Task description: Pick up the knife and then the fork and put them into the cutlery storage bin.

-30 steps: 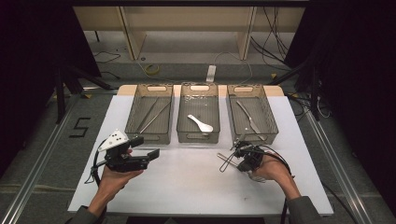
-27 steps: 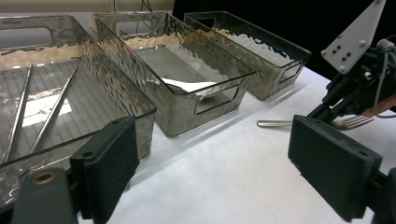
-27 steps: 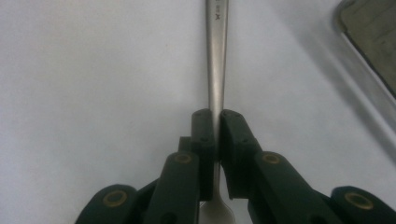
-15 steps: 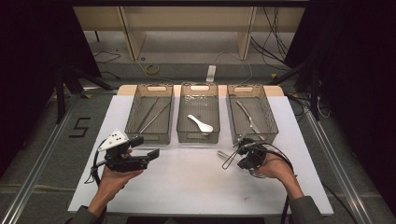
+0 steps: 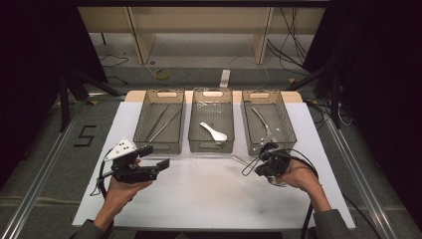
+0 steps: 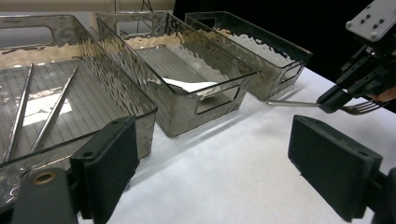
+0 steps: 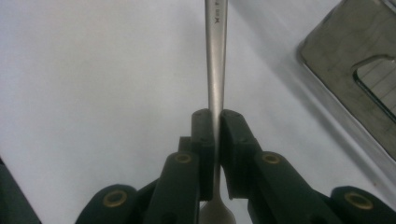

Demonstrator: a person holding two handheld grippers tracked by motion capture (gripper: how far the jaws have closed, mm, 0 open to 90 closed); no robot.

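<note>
Fork [image 7: 217, 56]: a slim, plain silver-metal fork with a long flat handle that widens toward its far end; small stamped lettering sits near that end in the right gripper view.
Fork tines: seen in the left gripper view [image 6: 362, 108], sticking out behind the pads; the handle runs level toward the trays.
Fork position: lifted clear of the white table [image 5: 209, 199], just in front of the right-hand tray [image 5: 288, 133], with the handle pointing toward the middle of the table.
Right gripper [image 5: 268, 162]: jaws closed tight on the fork's neck, the pads pinching the narrow part of the handle from both sides.
Left gripper [image 5: 160, 163]: jaws wide apart with nothing between them, held above the table in front of the left tray [image 5: 144, 119].
Left tray contents: two long thin metal rods [image 6: 56, 109] that look like chopsticks.
Middle tray [image 5: 196, 124]: holds a white spoon [image 5: 214, 132].
Right-hand tray contents: another silver utensil [image 5: 261, 119], type unclear.
</note>
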